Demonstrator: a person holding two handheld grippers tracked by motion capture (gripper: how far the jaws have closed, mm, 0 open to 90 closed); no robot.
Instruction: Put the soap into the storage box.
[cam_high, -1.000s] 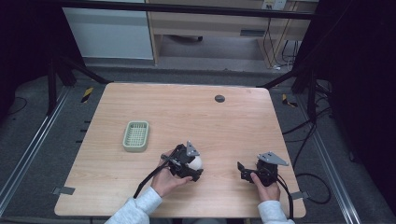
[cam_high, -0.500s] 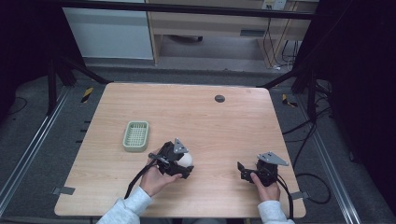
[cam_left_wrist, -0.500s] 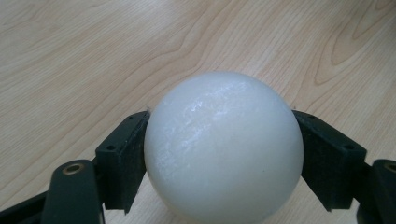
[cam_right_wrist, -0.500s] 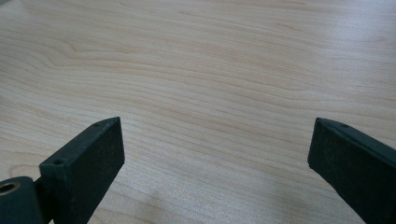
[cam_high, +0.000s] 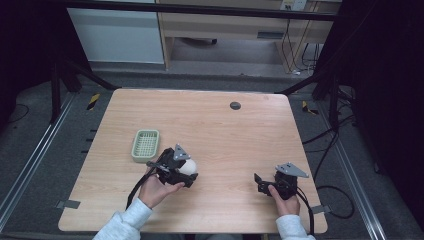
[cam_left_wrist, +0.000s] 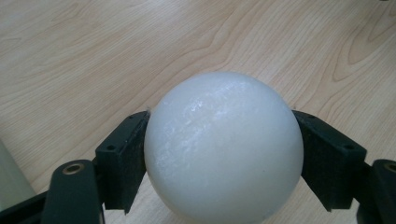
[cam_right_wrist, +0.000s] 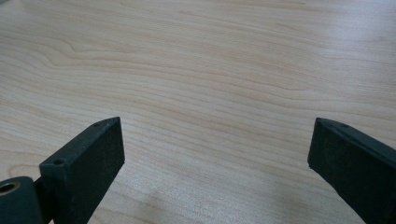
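Your right gripper (cam_high: 261, 182) is resting near the table's (cam_high: 225, 130) front edge, jaws spread wide. Your left gripper (cam_high: 186, 170) is clamping the white ball (cam_high: 188, 167), just short of the green basket (cam_high: 145, 145) beyond.

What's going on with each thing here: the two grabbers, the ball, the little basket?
Left gripper: shut on the white ball, a jaw on each side.
White ball: held between those jaws.
Right gripper: open, holding nothing, over bare wood.
Green basket: upright on the table, apparently empty.
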